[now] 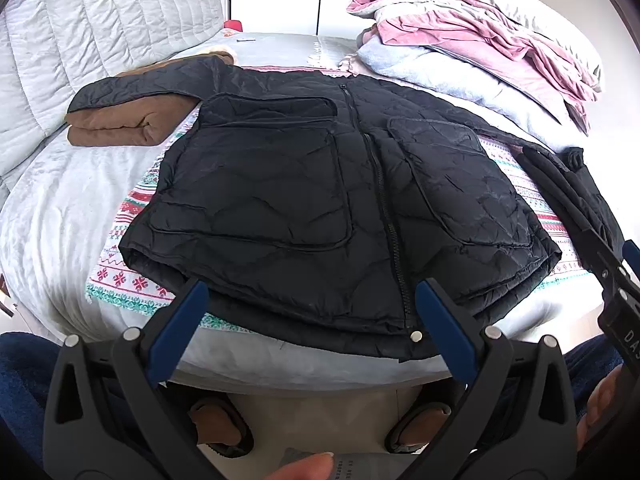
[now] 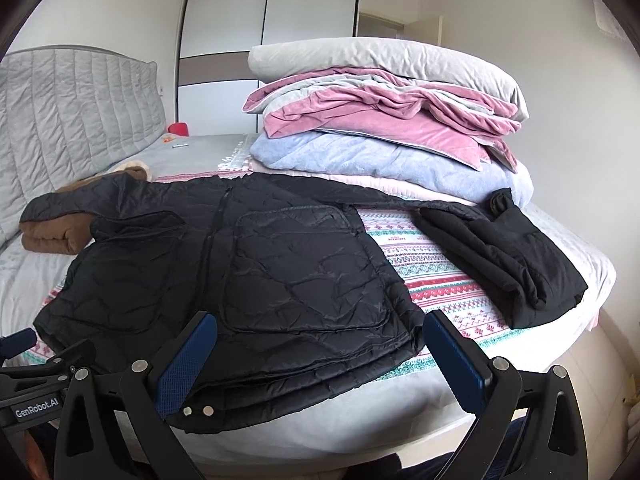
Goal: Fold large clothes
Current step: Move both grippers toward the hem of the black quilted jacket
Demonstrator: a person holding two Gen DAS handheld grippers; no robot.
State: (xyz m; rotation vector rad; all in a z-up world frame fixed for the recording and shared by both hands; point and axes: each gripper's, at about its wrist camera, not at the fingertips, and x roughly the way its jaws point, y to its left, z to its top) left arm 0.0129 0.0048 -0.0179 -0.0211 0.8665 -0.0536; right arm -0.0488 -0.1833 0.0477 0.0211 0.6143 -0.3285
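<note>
The left gripper [image 1: 310, 300] hangs over the near edge of the bed [image 1: 48, 216], its 2 blue-padded jaws spread wide apart with nothing between them. Just ahead of those jaws lies the black quilted jacket [image 1: 280, 200], spread flat and front-up; its zipper [image 1: 384, 208] runs away from the jaws, starting close to the right-hand pad, and a silver snap [image 1: 416, 335] at the hem sits just inside that pad. Beyond the jacket and to the left of the jaws, 1 sleeve lies across a folded brown garment [image 1: 116, 128]. Under the jacket is a patterned blanket [image 1: 120, 276] in red, green and white.

The right gripper [image 2: 320, 336] is also open, its jaws well apart and holding nothing. The jacket [image 2: 260, 272] fills the space directly ahead of and between these jaws, its hem reaching the edge of the bed nearest them, with 2 snaps [image 2: 197, 411] just beside the left-hand pad. To the right of the jaws and farther out, a second black garment [image 2: 516, 256] lies folded on the blanket [image 2: 432, 280], apart from the jacket. Far beyond the jaws, a stack of bedding [image 2: 380, 120] in pink, pale blue and grey rises at the back of the bed, and a grey quilted headboard [image 2: 72, 108] stands to the far left. The left gripper's frame [image 2: 36, 380] shows at the lower left edge of the right wrist view.
</note>
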